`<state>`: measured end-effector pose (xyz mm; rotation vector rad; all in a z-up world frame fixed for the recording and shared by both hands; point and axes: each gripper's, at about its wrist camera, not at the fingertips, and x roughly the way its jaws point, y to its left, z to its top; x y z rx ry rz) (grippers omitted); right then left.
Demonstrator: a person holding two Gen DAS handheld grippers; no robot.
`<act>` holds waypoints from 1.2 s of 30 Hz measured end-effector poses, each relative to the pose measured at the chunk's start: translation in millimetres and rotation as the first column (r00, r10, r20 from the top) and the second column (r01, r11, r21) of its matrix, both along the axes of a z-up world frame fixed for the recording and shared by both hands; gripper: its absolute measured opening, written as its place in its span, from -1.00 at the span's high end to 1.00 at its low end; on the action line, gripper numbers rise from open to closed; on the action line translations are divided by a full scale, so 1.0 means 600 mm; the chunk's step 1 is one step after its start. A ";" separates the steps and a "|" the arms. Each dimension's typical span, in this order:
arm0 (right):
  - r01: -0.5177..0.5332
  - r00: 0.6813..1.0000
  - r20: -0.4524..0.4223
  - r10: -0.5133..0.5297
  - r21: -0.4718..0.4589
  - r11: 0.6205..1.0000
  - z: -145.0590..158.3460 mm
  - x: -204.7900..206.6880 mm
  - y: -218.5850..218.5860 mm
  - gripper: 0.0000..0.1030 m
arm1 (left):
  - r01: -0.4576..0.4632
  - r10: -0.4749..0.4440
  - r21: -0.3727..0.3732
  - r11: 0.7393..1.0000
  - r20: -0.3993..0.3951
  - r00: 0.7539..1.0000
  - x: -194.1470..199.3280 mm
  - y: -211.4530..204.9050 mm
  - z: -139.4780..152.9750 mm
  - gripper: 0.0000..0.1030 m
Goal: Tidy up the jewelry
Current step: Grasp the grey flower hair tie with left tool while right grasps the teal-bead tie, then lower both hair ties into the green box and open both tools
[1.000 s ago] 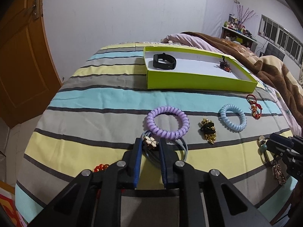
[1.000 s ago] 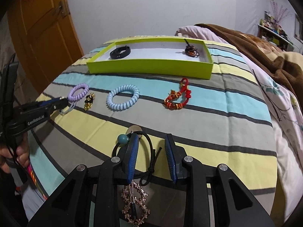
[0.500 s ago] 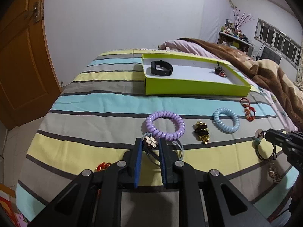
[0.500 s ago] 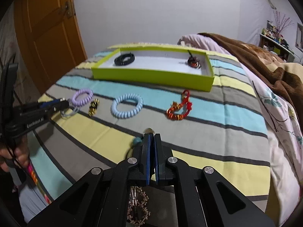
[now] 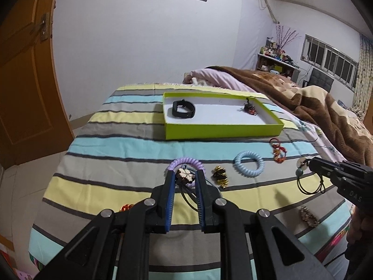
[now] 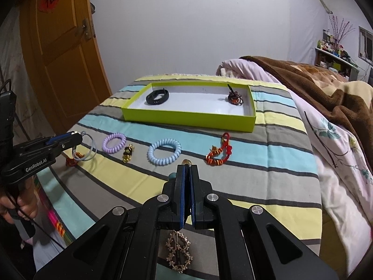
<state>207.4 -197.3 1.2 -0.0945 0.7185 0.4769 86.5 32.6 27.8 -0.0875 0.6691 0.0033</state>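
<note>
1. Hidden or unclear: the left tongs (image 5: pixel 185 179) cover the near arc of the purple spiral hair tie (image 5: pixel 184 163). The grey cords of the flower-charm hair tie (image 5: pixel 185 175) run down behind the blue pads and are partly lost there.
2. An orange beaded piece (image 5: pixel 126 207) shows only as a sliver beside the left tongs' frame; in the right wrist view it lies under the hanging cords, blurred.
3. A gold openwork pendant (image 6: pixel 179 252) lies on the bed below the right tongs' frame, half masked by it.
4. Left tongs: narrowly parted, pinched on the flower charm between the pads. They are raised off the striped bedspread (image 5: pixel 130 140); the cord loops dangle free in the right wrist view.
5. Right tongs (image 6: pixel 186 175): pads pressed almost together, clamping a black cord bracelet (image 5: pixel 310 184). Its teal bead and pale disc sit at the fingertips, and the loop hangs clear of the bed.
6. A person's hand (image 6: pixel 19 206) grips the left handle at the frame edge, cut off.
7. Green tray (image 6: pixel 186 119) rests farther up the bed. It holds a black wristband (image 6: pixel 157 98) at its left end and a dark red-and-black beaded piece (image 6: pixel 235 98) at its right end.
8. On the bedspread between tray and tongs: a black-and-gold charm (image 6: pixel 128 154), a blue spiral hair tie (image 6: pixel 164 155) and a red-and-gold knotted bracelet (image 6: pixel 219 154), each apart.
</note>
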 end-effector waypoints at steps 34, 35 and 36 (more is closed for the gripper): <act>0.036 0.998 0.048 -0.037 0.018 0.999 0.041 0.196 0.013 0.94 | 0.027 -0.029 0.060 0.998 0.035 0.999 0.187 -0.019 0.030 0.65; 0.038 0.998 0.046 -0.038 0.016 0.999 0.038 0.206 0.013 0.94 | 0.025 -0.027 0.062 0.998 0.031 0.999 0.194 -0.016 0.028 0.65; 0.042 0.998 0.042 -0.043 0.016 0.999 0.034 0.215 0.013 0.94 | 0.021 -0.022 0.063 0.998 0.027 0.999 0.201 -0.014 0.026 0.65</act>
